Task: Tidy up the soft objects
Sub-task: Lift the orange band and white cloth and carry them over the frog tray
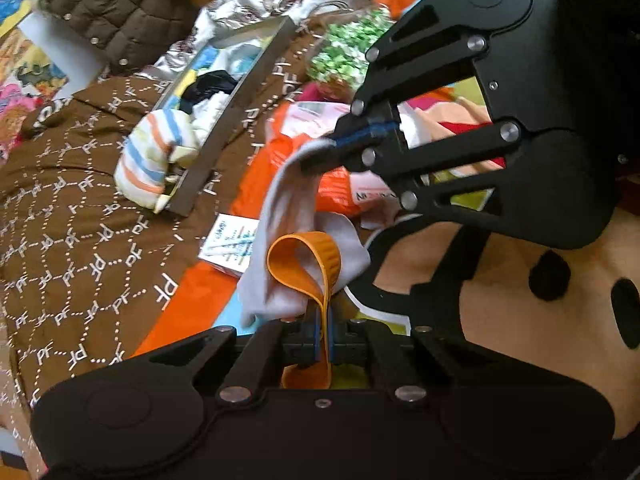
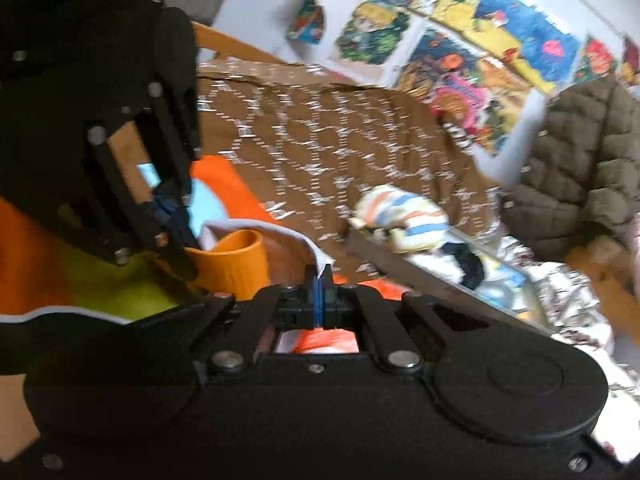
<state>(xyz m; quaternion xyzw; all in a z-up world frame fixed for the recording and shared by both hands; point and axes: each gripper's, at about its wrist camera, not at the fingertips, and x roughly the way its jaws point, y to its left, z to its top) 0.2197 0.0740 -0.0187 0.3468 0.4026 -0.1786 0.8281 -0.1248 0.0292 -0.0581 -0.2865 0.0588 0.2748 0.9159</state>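
Grey-white cloth with an orange cuff point(image 1: 304, 264), limp and light above the bed point(image 1: 80, 216), hangs between the left hand-held gripper point(image 1: 325, 340), clamped on the cuff, and the right hand-held gripper point(image 1: 320, 156), pinching its hem; edges likely offer surest purchase.

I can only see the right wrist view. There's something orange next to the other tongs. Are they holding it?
Observer: Yes. The left tongs are shut on an orange cuff.
Operator: A cuff of what?
Observer: A pale grey sock. It stretches up from the cuff to the right tongs, which pinch its far end.
Operator: Is anything lying under it?
Observer: A small printed leaflet lies just below the sock.
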